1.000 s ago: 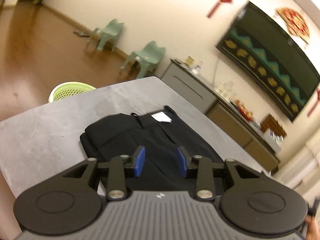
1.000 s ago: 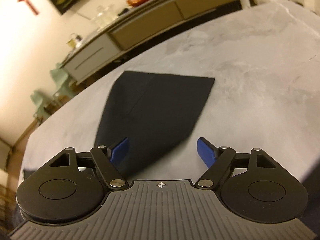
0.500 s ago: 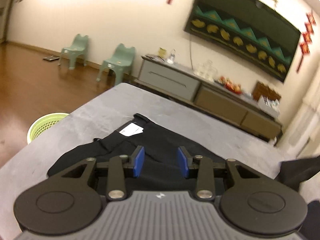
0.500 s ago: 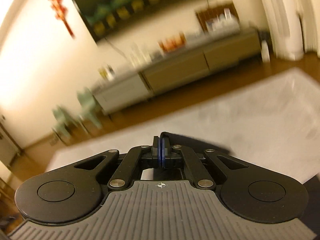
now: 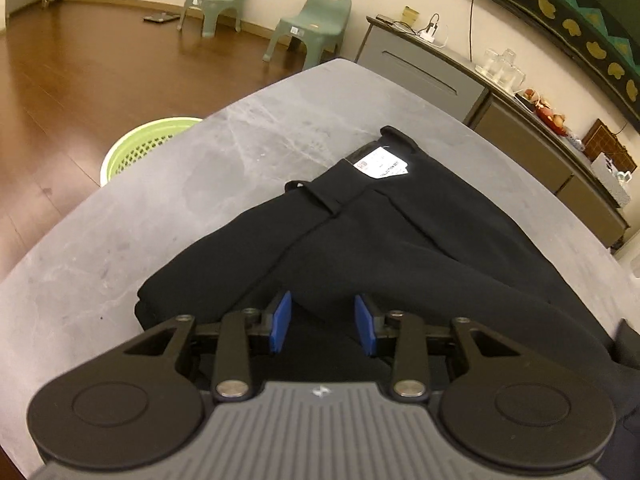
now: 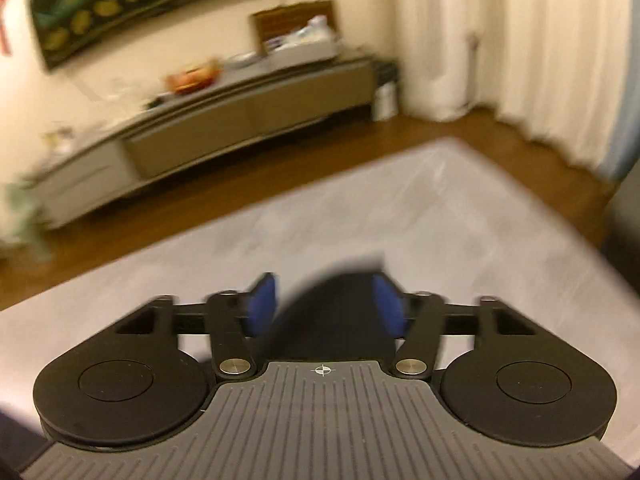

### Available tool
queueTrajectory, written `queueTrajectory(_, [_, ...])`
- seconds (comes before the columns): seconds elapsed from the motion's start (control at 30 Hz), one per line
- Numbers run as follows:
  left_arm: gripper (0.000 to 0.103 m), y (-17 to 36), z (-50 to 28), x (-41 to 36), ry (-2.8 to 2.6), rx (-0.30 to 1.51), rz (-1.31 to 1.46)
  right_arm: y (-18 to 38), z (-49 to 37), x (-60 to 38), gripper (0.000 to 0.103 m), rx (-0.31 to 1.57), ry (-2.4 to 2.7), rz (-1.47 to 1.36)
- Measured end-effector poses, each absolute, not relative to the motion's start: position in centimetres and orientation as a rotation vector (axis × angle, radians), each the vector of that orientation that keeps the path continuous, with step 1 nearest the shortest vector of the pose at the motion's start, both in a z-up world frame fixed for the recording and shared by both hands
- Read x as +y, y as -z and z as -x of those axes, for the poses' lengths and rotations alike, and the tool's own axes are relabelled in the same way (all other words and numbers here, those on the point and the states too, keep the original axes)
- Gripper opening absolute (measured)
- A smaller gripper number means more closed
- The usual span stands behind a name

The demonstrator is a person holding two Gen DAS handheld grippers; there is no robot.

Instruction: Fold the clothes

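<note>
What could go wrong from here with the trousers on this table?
1. The right tool is opening with blurred dark cloth between its pads; a released trouser end could land askew.
2. The left tool hovers open over the black trousers; closing there might bunch several layers.
3. The paper tag could snag.

- The right gripper [image 6: 326, 306], clamped shut half a second ago, is opening again; its blue pads [image 6: 262, 304] stand apart with a dark fold of cloth [image 6: 332, 316] between them, though blur hides whether they touch it.
- That view has swung from the tabletop up towards the sideboard [image 6: 224, 120] and curtains [image 6: 552, 48].
- The left gripper [image 5: 324, 322] has slid over the black trousers [image 5: 400, 232], whose white label [image 5: 382, 164] now shows clearly.
</note>
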State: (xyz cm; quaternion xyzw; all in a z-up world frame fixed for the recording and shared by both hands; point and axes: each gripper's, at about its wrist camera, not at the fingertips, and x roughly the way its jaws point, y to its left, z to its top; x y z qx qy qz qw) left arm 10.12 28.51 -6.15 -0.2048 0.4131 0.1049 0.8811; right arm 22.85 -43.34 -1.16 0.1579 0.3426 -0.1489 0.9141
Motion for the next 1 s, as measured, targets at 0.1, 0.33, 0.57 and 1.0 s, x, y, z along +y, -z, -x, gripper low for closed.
queueTrajectory(0.1, [0.037,5.7,-10.2,27.8,-0.207,0.860,0.418,4.1,-17.8,-43.6,0.065,0.757,0.171,-0.411])
queueTrajectory(0.33, [0.039,5.1,-8.6,26.0,-0.181,0.838,0.476,10.3,-14.9,-44.3,0.066,0.857,0.033,-0.705])
queueTrajectory(0.57, [0.039,6.6,-7.4,25.3,-0.174,0.855,0.579,12.6,-17.7,-41.8,0.063,0.876,0.044,-0.683])
queueTrajectory(1.0, [0.029,7.0,-7.3,25.6,-0.215,0.843,0.530,-1.7,-10.9,-45.4,0.000,0.435,-0.104,-0.815])
